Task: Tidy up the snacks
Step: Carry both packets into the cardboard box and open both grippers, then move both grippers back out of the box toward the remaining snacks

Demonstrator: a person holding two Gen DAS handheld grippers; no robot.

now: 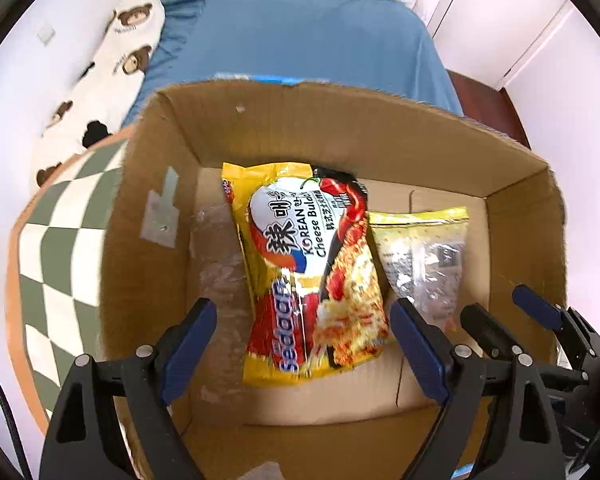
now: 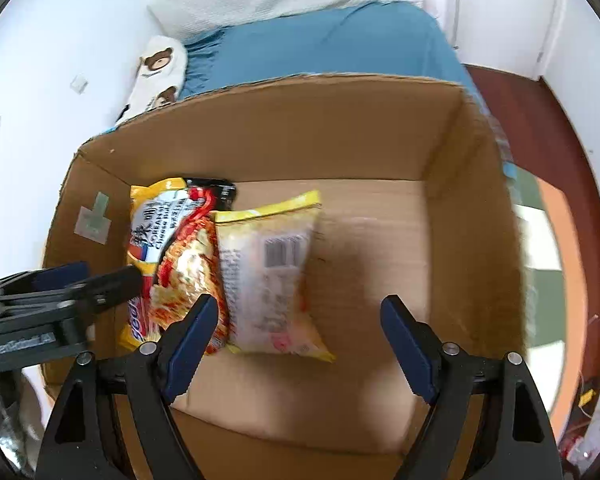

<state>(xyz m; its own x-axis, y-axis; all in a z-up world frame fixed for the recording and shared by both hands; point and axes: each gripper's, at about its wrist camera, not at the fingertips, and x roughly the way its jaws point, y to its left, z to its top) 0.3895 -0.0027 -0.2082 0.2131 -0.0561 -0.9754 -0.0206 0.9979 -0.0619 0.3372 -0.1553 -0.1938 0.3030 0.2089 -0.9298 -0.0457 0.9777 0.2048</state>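
Observation:
An open cardboard box (image 1: 340, 128) (image 2: 284, 128) holds two noodle packets lying side by side on its floor. The left packet (image 1: 312, 272) (image 2: 172, 264) is face up, yellow and red, printed "Korean Cheese Buldak". The right packet (image 1: 424, 264) (image 2: 272, 276) lies with its pale back and barcode up. My left gripper (image 1: 304, 320) is open and empty above the left packet. My right gripper (image 2: 300, 320) is open and empty above the right packet's right side. The right gripper (image 1: 512, 312) shows at the left wrist view's right edge, and the left gripper (image 2: 100, 280) at the right wrist view's left edge.
The box stands on a green and white checkered surface with an orange rim (image 1: 60, 248) (image 2: 540, 264). Behind it is a bed with a blue sheet (image 1: 300, 36) (image 2: 324, 40) and a bear-print pillow (image 1: 112, 64). The box floor's right half (image 2: 380, 240) is bare cardboard.

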